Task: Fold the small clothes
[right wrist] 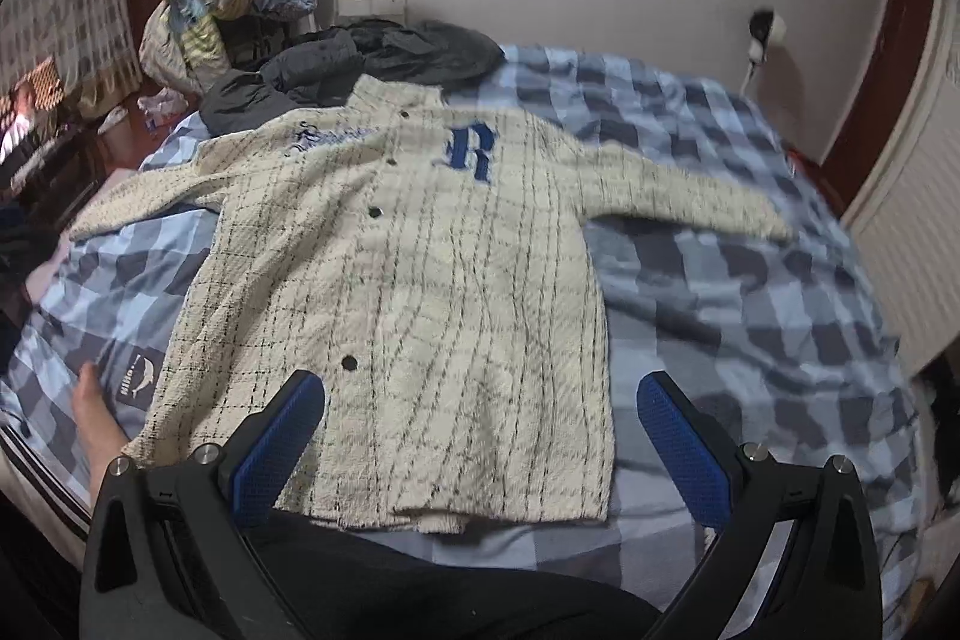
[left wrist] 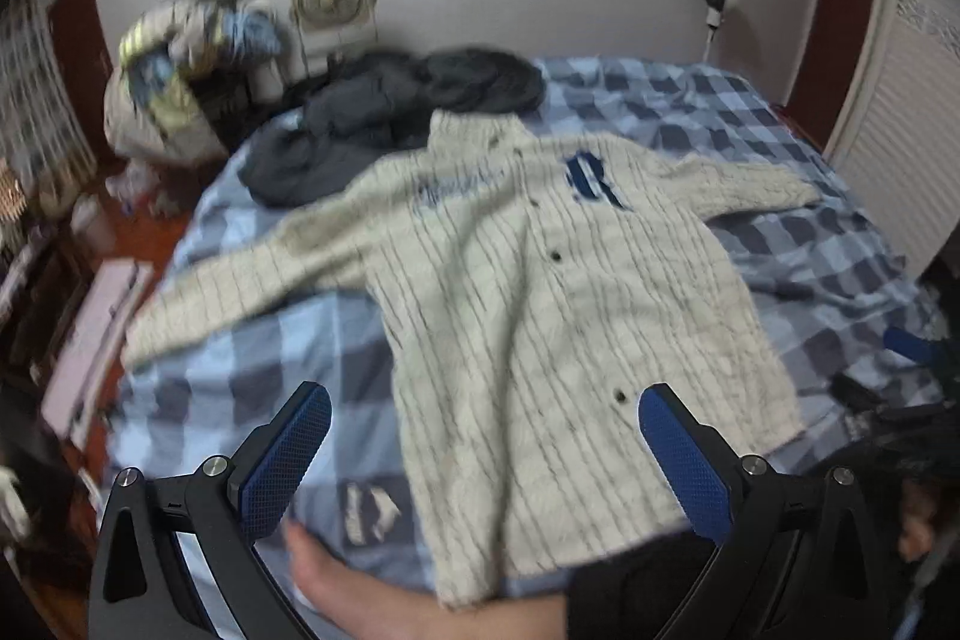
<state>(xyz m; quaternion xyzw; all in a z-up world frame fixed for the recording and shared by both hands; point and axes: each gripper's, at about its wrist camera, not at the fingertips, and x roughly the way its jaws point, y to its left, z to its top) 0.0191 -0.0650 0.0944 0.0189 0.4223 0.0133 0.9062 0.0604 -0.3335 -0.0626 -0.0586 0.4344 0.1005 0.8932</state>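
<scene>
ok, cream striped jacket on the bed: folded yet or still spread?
Spread. The cream jacket lies flat, front up on the checked bedspread, both sleeves out to the sides, buttons and blue R showing, no fold visible.

Left gripper (left wrist: 485, 424) and right gripper (right wrist: 480, 412) both hover with blue-padded jaws spread wide, holding nothing. A bare foot (left wrist: 336, 574) extends forward beneath them.
</scene>
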